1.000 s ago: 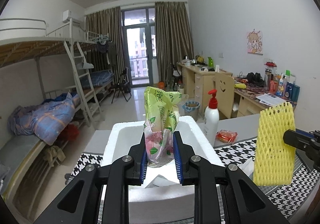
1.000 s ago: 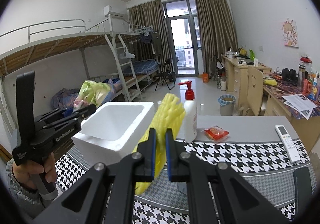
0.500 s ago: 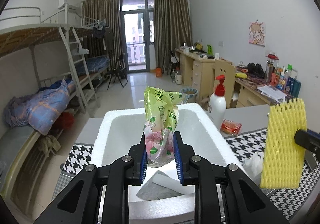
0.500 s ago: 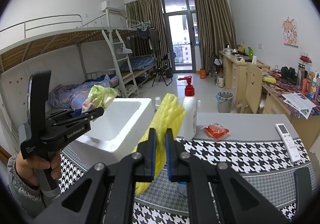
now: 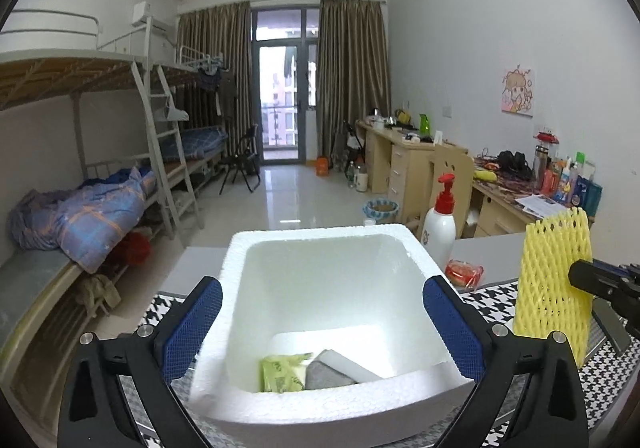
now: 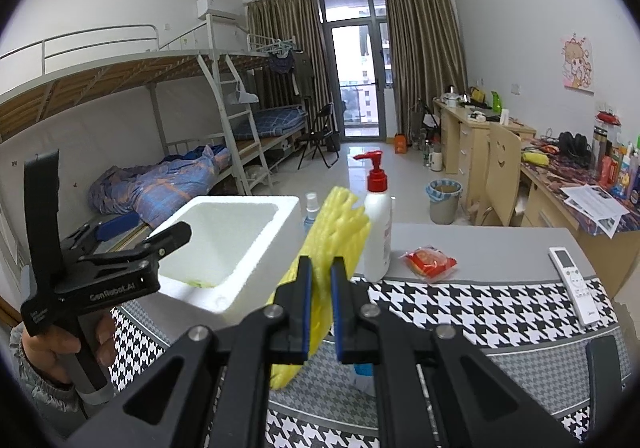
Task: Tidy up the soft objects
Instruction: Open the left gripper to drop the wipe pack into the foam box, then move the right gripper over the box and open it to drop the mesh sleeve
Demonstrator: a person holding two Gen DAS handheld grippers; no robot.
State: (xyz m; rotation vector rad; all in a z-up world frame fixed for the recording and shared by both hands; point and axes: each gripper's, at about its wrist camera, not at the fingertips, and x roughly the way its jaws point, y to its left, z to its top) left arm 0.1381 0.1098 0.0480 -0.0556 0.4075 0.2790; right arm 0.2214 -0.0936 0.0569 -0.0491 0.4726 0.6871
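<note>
While left hand-held gripper (image 5: 322,322) gapes, right (image 6: 320,304) clamps foam net (image 6: 324,248).

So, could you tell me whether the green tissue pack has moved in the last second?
Yes: the green tissue pack dropped from the open left gripper into the foam box.

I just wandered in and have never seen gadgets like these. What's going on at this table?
A person is tidying soft things into a white foam box with a handheld gripper in each hand. The left gripper is open over the box, where a green tissue pack lies on the bottom beside a grey-and-white sponge. The right gripper is shut on a yellow foam net sleeve, held above the checkered tablecloth next to the box.
</note>
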